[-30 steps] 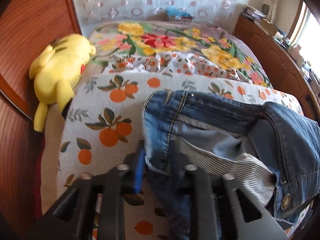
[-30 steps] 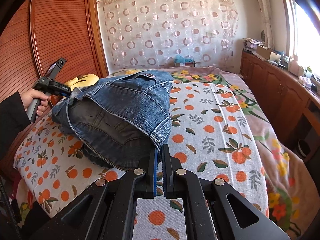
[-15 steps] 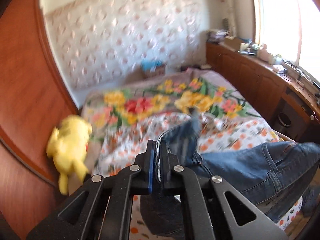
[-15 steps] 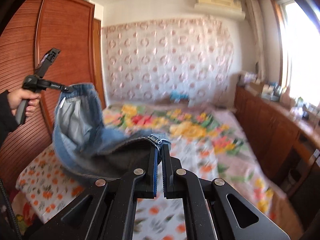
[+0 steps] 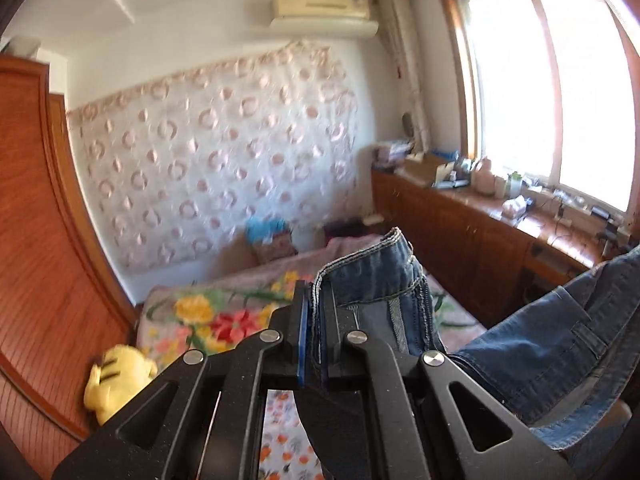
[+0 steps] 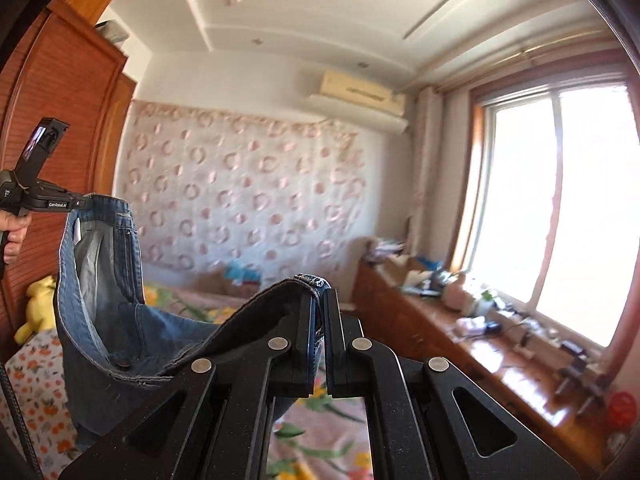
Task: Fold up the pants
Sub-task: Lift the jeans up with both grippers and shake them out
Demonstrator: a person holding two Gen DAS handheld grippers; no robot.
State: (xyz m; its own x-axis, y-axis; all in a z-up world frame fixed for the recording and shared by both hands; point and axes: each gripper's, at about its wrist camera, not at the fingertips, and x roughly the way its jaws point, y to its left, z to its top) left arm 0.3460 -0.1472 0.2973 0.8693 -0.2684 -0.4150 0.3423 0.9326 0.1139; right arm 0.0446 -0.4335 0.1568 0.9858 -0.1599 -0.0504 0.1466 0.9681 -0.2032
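Note:
The blue denim pants [image 6: 132, 332] hang in the air between my two grippers, held by the waistband, high above the bed. My left gripper [image 5: 314, 300] is shut on one end of the waistband [image 5: 372, 272]; the rest of the pants [image 5: 560, 336] trails off to the right. My right gripper [image 6: 319, 300] is shut on the other end of the waistband [image 6: 308, 280]. The left gripper [image 6: 78, 203] also shows in the right wrist view at far left, pinching the denim. The waistband sags open between them, showing the pale inside.
The bed [image 6: 32, 380] with an orange-print sheet and a floral blanket [image 5: 224, 316] lies below. A yellow plush toy [image 5: 116, 376] sits by the wooden wardrobe [image 5: 36, 280] on the left. A wooden cabinet [image 6: 460, 352] with clutter runs under the window on the right.
Both grippers have lifted the pants off the bed and raised them high. The left gripper, open a second ago, has shut on the waistband. The views now tilt up toward the wall and ceiling.

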